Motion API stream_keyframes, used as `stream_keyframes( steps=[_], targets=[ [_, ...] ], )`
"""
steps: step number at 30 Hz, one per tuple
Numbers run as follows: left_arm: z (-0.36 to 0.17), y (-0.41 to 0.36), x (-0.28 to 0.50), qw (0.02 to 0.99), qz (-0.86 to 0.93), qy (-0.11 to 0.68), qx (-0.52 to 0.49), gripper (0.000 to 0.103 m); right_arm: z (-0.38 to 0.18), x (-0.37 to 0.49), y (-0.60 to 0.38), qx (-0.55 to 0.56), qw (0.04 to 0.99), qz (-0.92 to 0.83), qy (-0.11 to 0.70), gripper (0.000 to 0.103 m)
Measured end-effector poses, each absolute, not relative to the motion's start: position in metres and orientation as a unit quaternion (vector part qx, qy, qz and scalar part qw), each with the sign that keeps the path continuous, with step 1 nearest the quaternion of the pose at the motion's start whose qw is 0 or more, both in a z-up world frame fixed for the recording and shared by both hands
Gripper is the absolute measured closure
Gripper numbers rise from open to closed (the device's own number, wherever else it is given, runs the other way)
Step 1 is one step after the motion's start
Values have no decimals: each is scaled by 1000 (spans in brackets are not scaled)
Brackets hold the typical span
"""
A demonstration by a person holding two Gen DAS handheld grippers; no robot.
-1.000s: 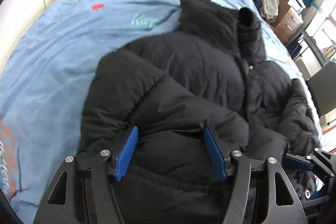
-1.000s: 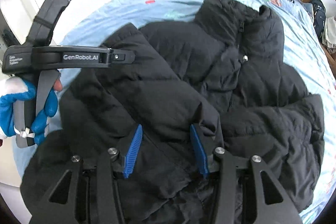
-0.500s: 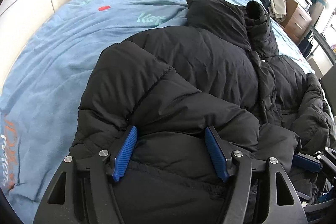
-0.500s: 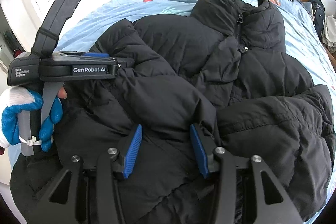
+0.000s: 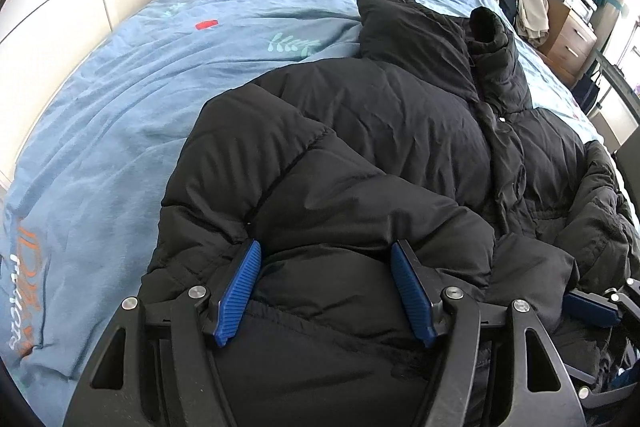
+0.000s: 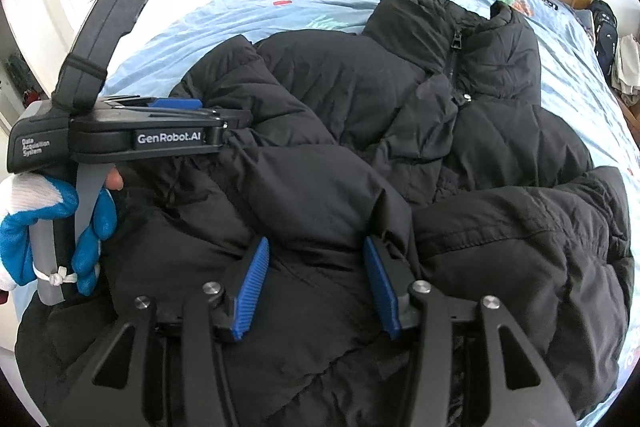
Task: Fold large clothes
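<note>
both sets of jaws grip thick folds at the near hem of the black puffer jacket [image 5: 360,131], low in frame on the bed [image 5: 120,87]. risk: slippery padding could squeeze out, or the folded-in sleeve [image 6: 280,155] flop open mid-fold.

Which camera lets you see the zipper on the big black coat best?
The right wrist view. There the zipper faces the camera, its pull hanging at the collar of the black puffer jacket. In the left wrist view the jacket is seen from the side, so the front closure shows only as a dark fold.
</note>
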State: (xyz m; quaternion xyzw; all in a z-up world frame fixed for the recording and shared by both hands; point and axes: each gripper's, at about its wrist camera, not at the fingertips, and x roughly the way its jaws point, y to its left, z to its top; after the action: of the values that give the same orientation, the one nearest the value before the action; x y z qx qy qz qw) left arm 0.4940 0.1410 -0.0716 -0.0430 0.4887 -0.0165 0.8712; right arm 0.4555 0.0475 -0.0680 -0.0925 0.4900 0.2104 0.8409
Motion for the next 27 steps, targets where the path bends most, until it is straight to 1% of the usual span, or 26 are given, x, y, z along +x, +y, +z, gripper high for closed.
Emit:
stream_keyframes(
  steps=[10,20,22,23,24,27],
  targets=[
    [-72,138,495,871,-14,490,-39,35,-55,442,41,-101,838,226,486,55],
    [-67,139,498,859,-11,511,-38,30,-39,434,21,-87,827,251,496,55],
    [-58,143,499,857,-20,513,-47,28,-31,437,13,-86,828,251,494,52],
    [-51,146,501,858,-23,511,-49,27,-25,440,6,-87,832,245,490,48],
    [-48,148,502,859,-23,509,-49,26,-20,444,-2,-83,837,240,485,46],
    [-32,158,516,865,-20,499,-56,23,-2,468,-33,-61,851,217,474,43]
  ],
)
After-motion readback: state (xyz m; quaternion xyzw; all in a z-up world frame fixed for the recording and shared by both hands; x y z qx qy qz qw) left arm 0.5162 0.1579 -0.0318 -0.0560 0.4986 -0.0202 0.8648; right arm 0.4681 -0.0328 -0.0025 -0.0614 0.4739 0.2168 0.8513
